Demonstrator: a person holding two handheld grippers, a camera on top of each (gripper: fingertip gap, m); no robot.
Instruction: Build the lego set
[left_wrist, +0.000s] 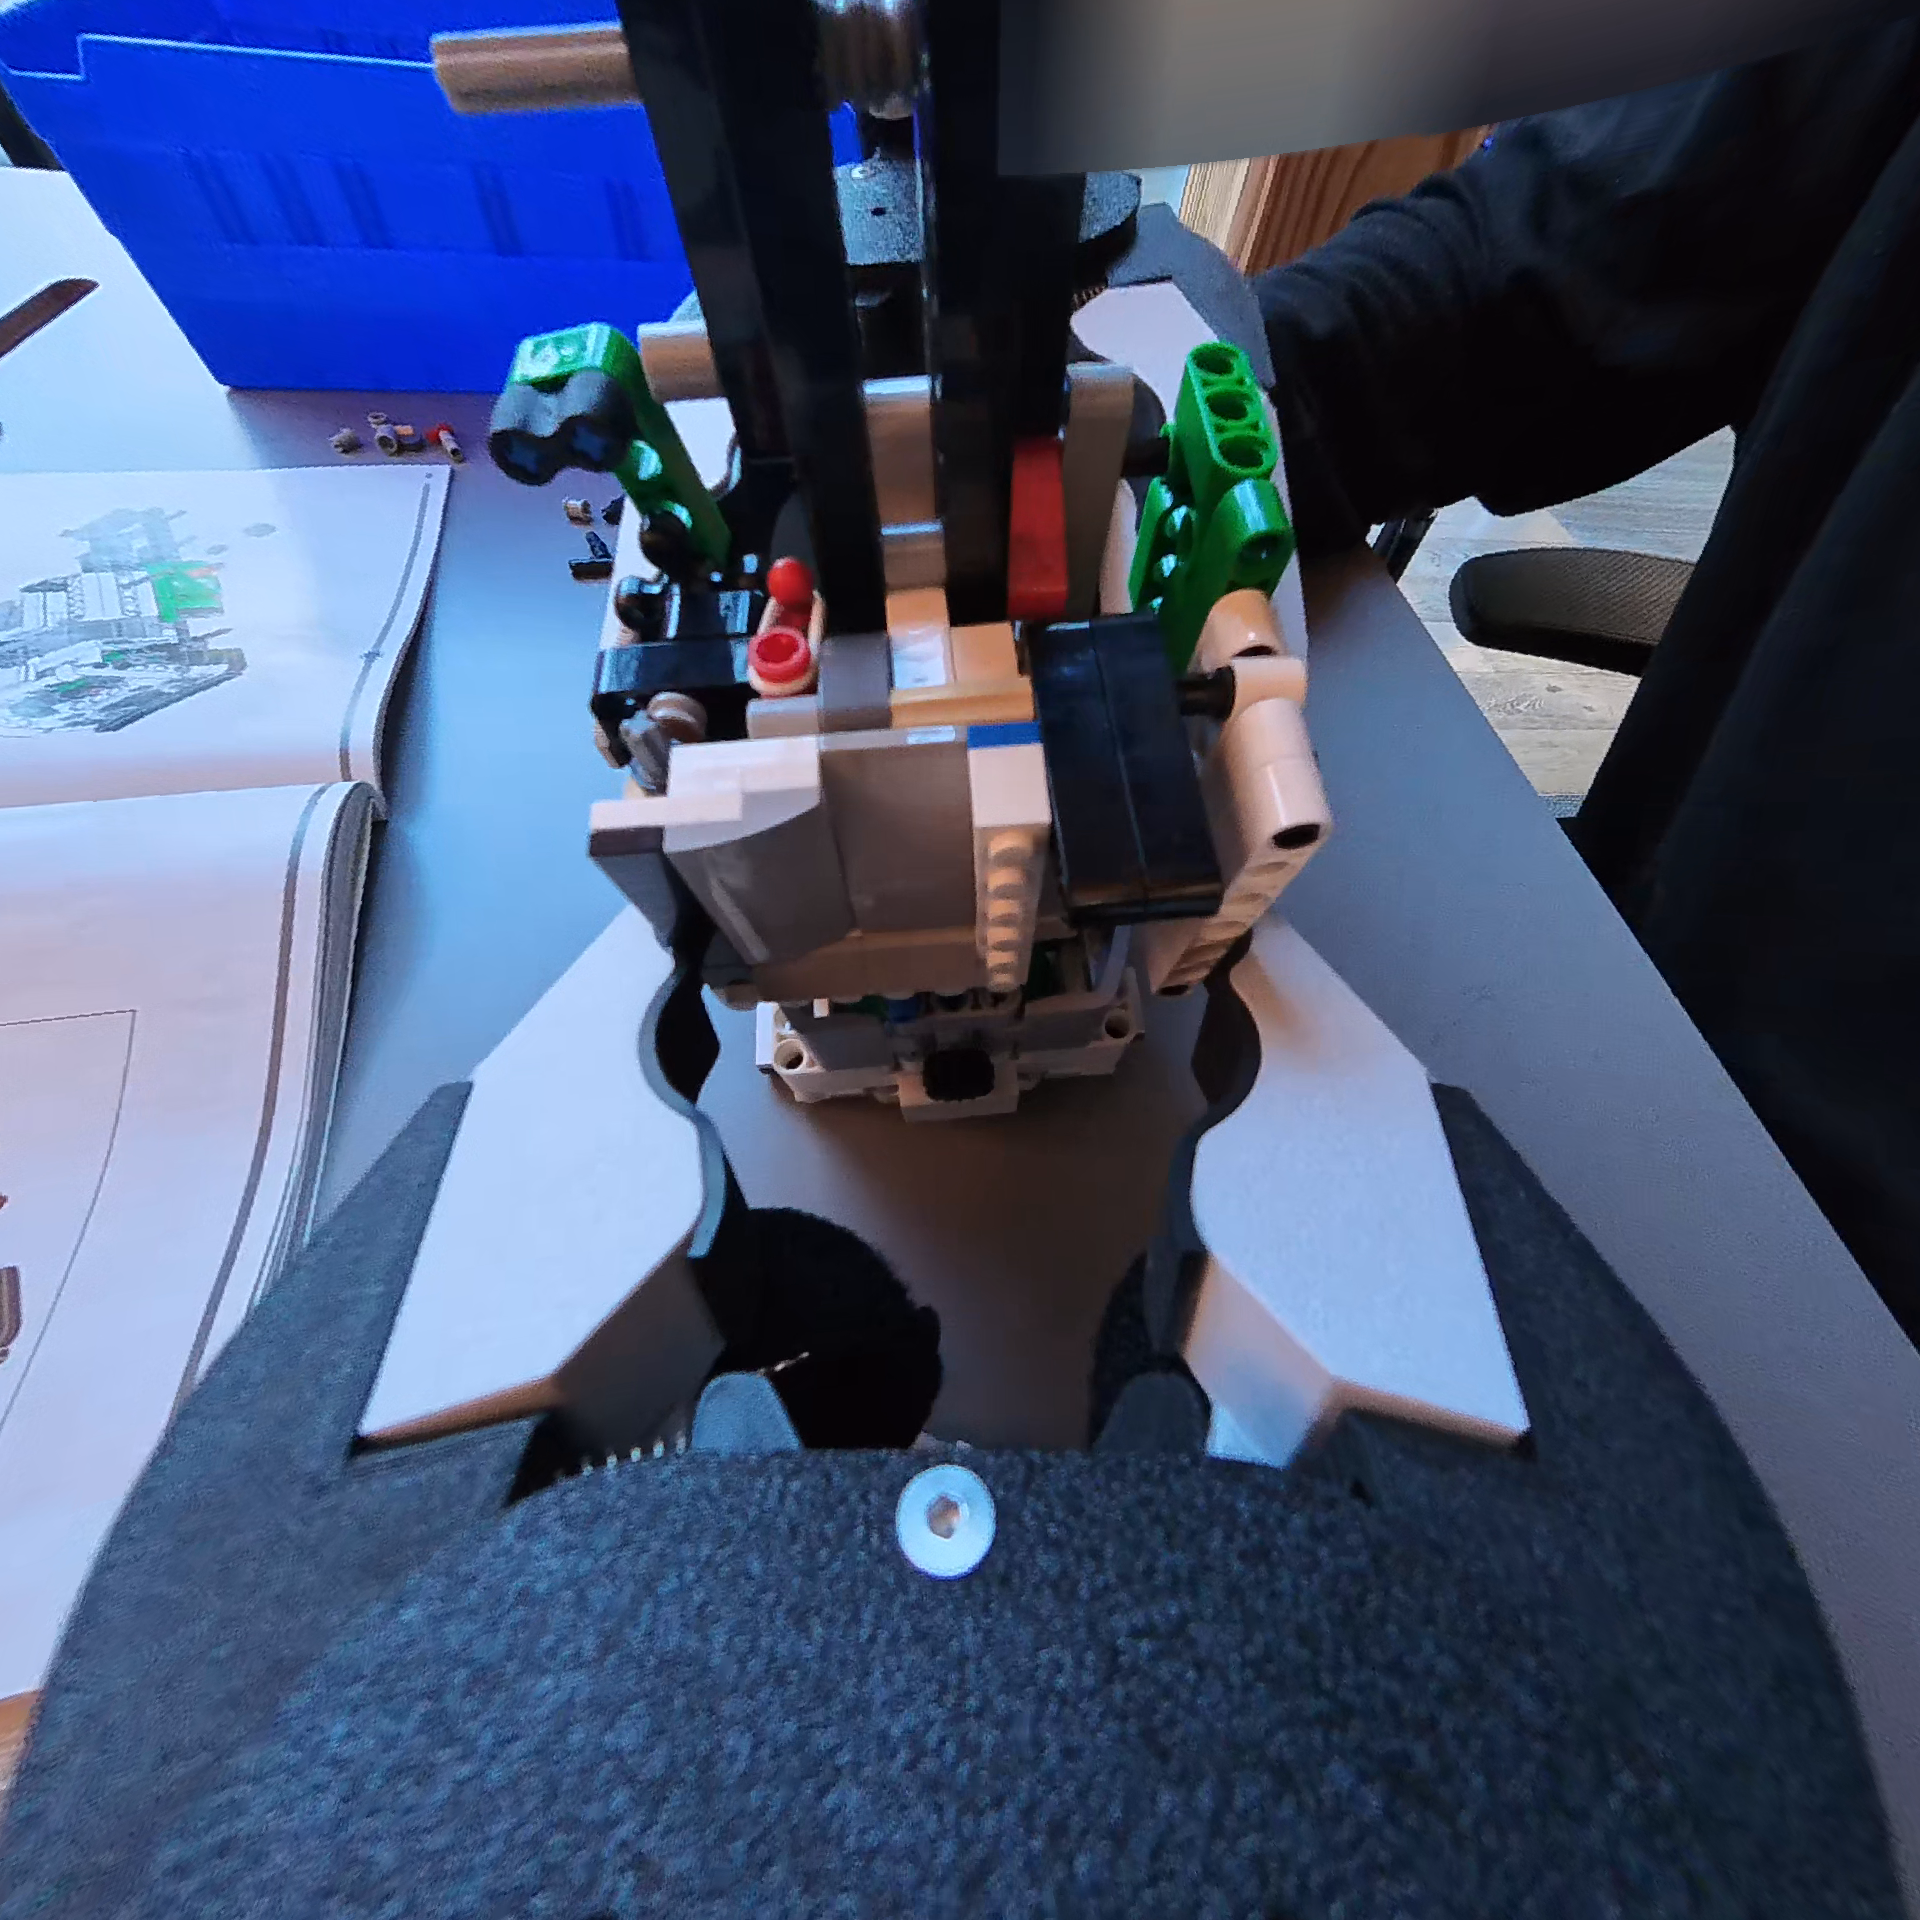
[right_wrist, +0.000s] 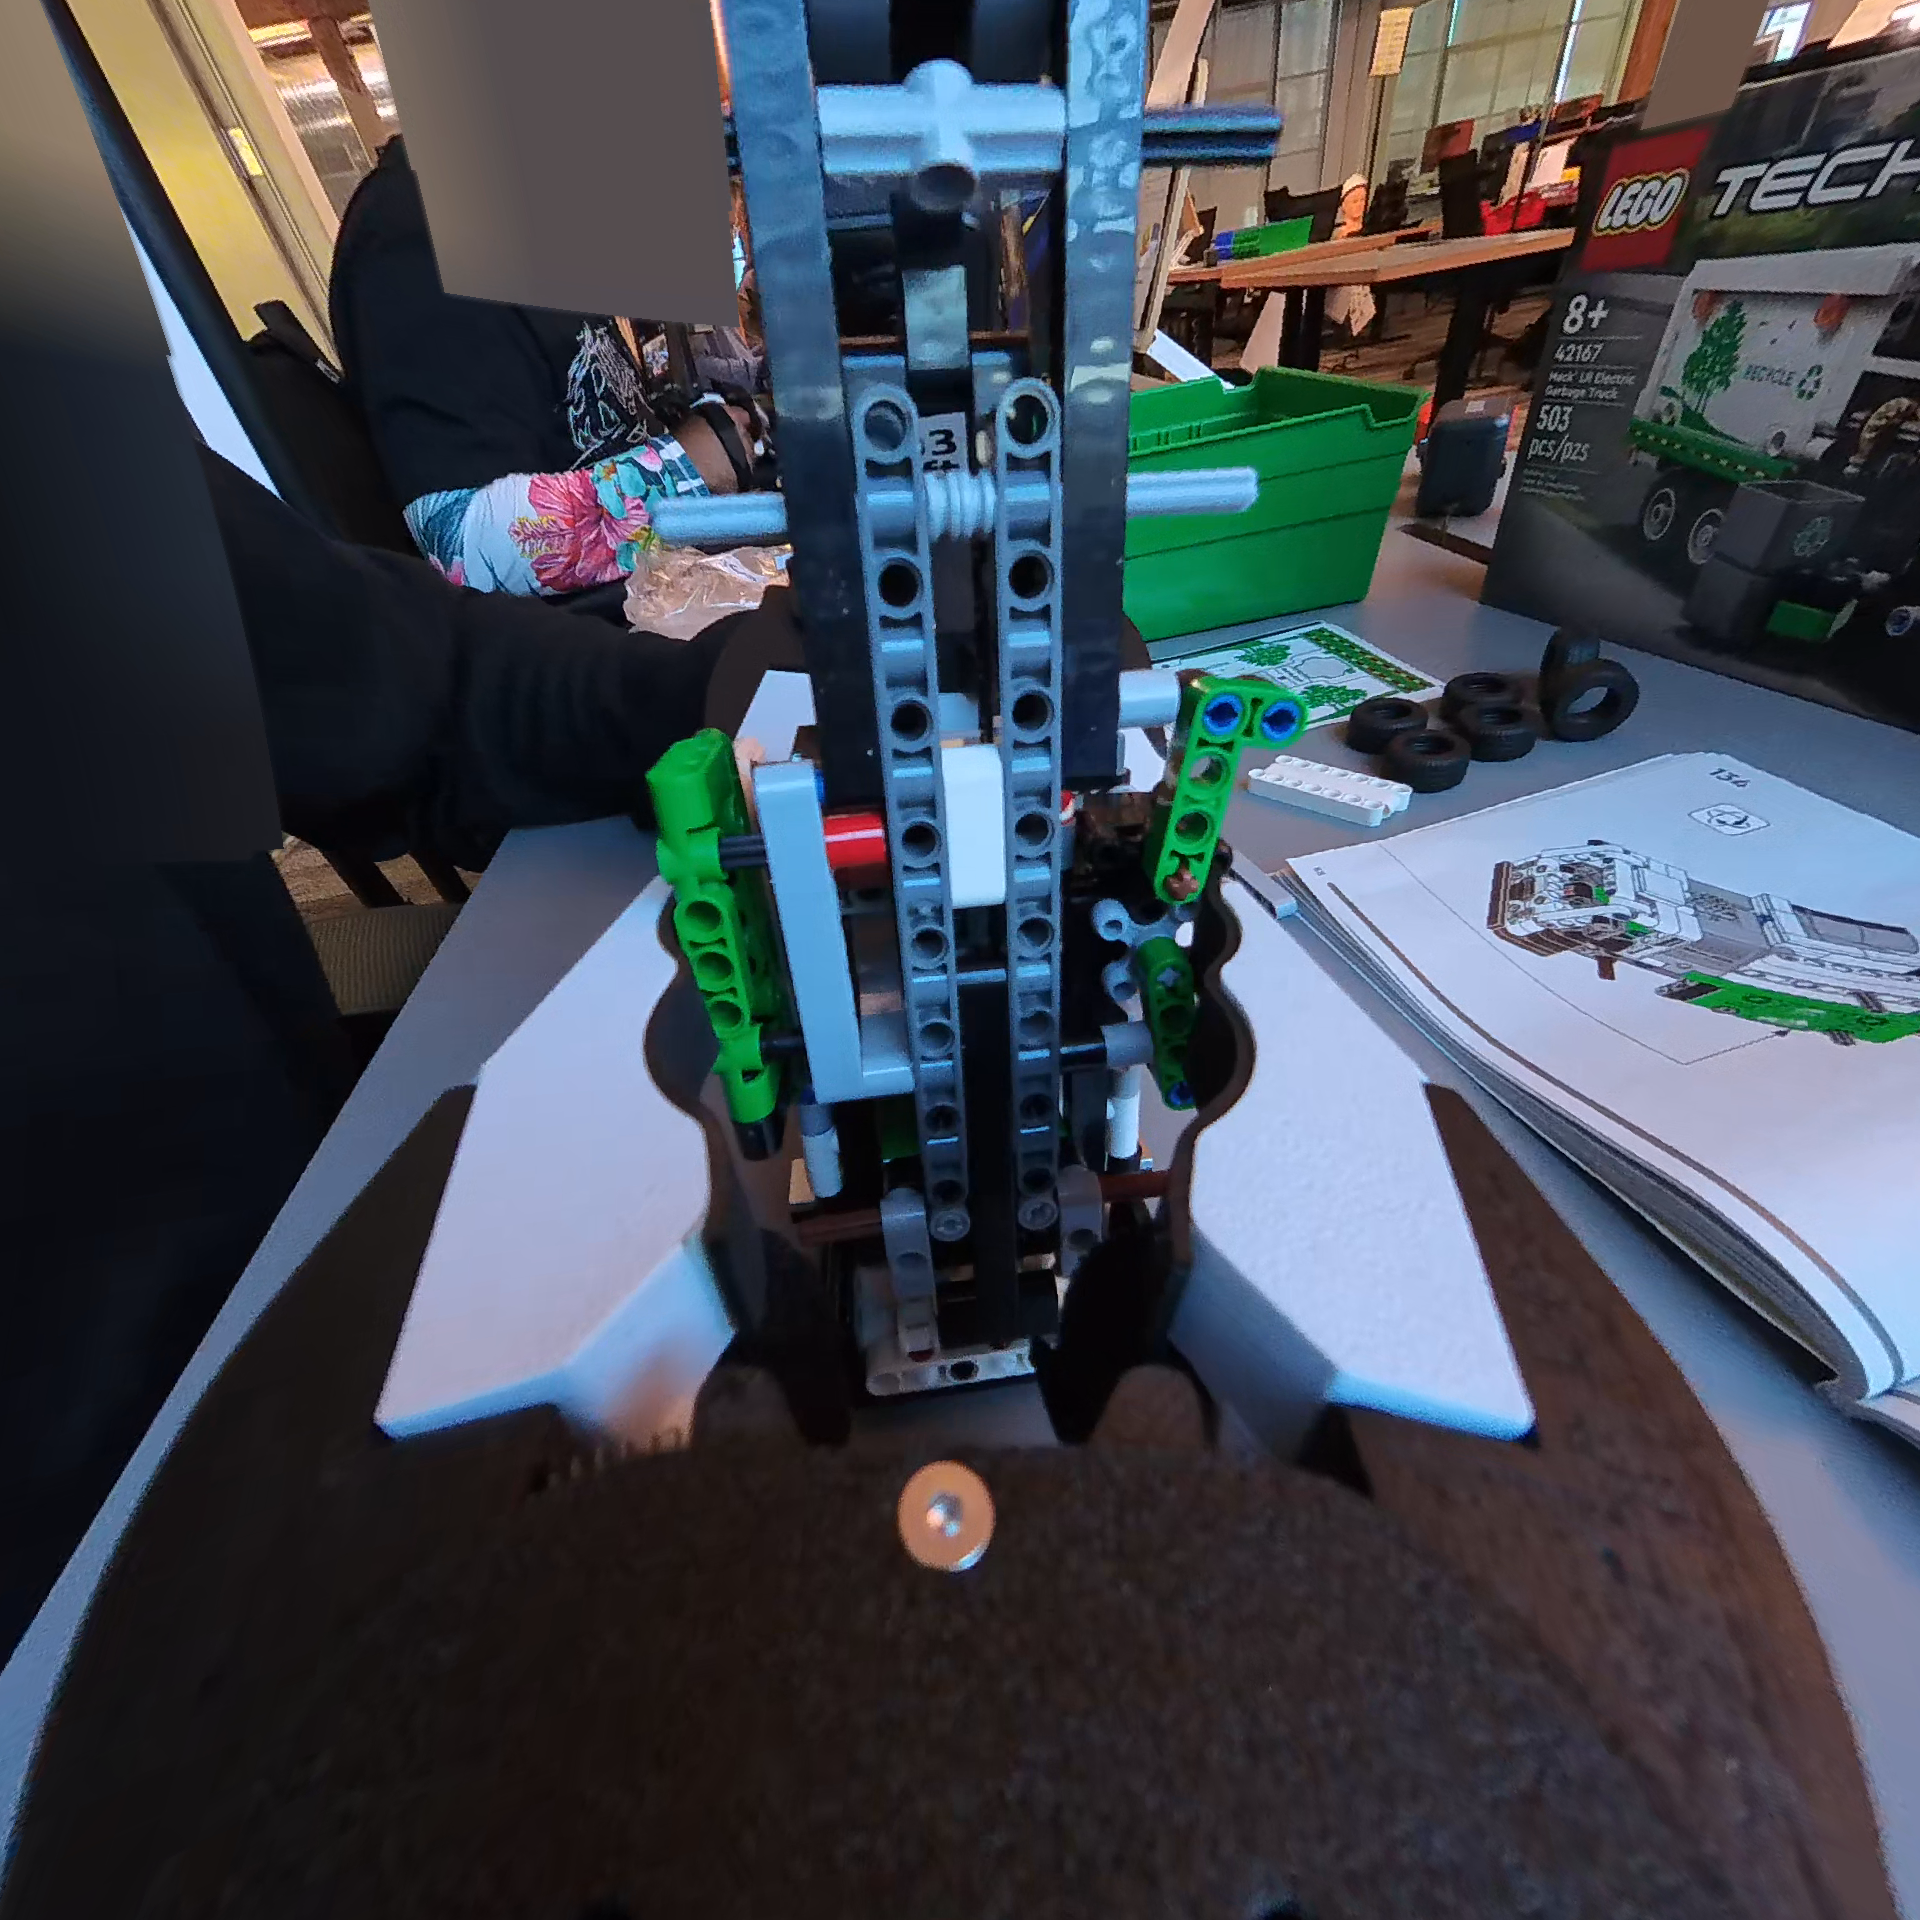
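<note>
The part-built lego truck model (left_wrist: 914, 810) is grey, tan and black, with green beams on both sides and small red parts. In the left wrist view it sits between my left gripper's (left_wrist: 956, 956) pale fingers (left_wrist: 561, 1164), which are closed on its two sides just above the grey table (left_wrist: 1507, 852). In the right wrist view the same model (right_wrist: 966, 831) shows its underside, with two long grey holed beams standing upright. My right gripper (right_wrist: 951, 935) is closed on its sides, fingers (right_wrist: 1340, 1226) against the green beams. The model's far end is cut off at the top edge.
An open instruction booklet (left_wrist: 156, 727) and a blue bin (left_wrist: 364, 208) lie to the left, with small loose pieces (left_wrist: 405, 436). In the right wrist view there are a booklet (right_wrist: 1662, 987), black tyres (right_wrist: 1486, 727), a white beam (right_wrist: 1330, 790), a sticker sheet (right_wrist: 1299, 665), a green bin (right_wrist: 1268, 488) and the set's box (right_wrist: 1745, 416). The grippers are tip to tip, or close to it.
</note>
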